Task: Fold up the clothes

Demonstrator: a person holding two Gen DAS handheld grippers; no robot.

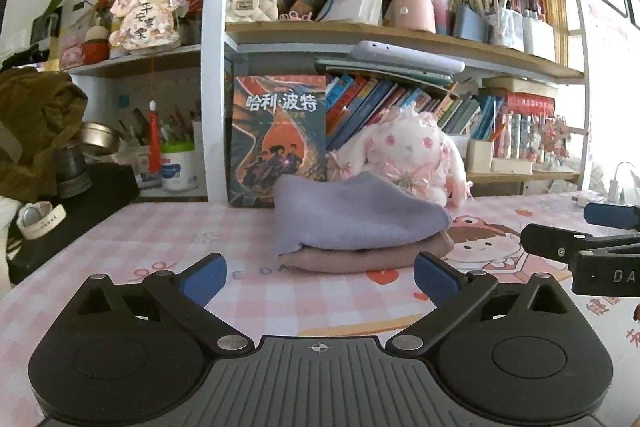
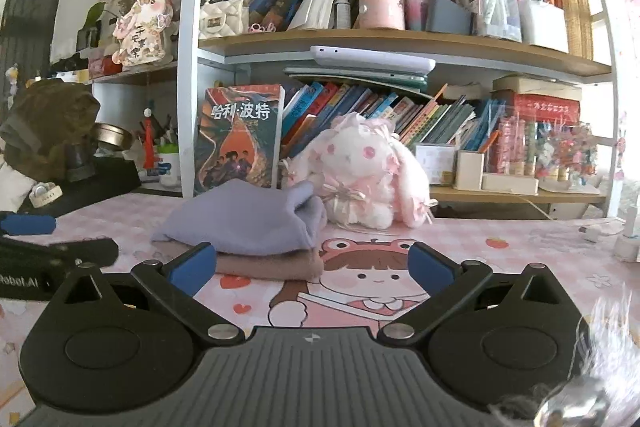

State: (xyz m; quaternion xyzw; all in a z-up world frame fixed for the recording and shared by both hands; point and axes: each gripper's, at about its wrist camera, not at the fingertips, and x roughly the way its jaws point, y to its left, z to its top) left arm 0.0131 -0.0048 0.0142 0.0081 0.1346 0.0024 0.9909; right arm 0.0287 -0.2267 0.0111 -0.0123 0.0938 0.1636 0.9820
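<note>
A folded lilac garment (image 1: 352, 215) lies on top of a folded dusty-pink garment (image 1: 360, 257) in a small stack on the pink checked table mat (image 1: 168, 247). The stack also shows in the right wrist view, lilac (image 2: 248, 223) over pink (image 2: 272, 263). My left gripper (image 1: 318, 277) is open and empty, just in front of the stack. My right gripper (image 2: 312, 265) is open and empty, in front of the stack's right end. Each gripper appears at the edge of the other's view: the right one (image 1: 576, 251) and the left one (image 2: 52, 247).
A white-and-pink plush rabbit (image 1: 412, 155) and an upright book (image 1: 280, 135) stand right behind the stack, under loaded bookshelves (image 1: 400, 35). A black box with a watch (image 1: 40, 219) and an olive cloth (image 1: 36, 123) sit at the left. A white charger (image 2: 624, 239) lies far right.
</note>
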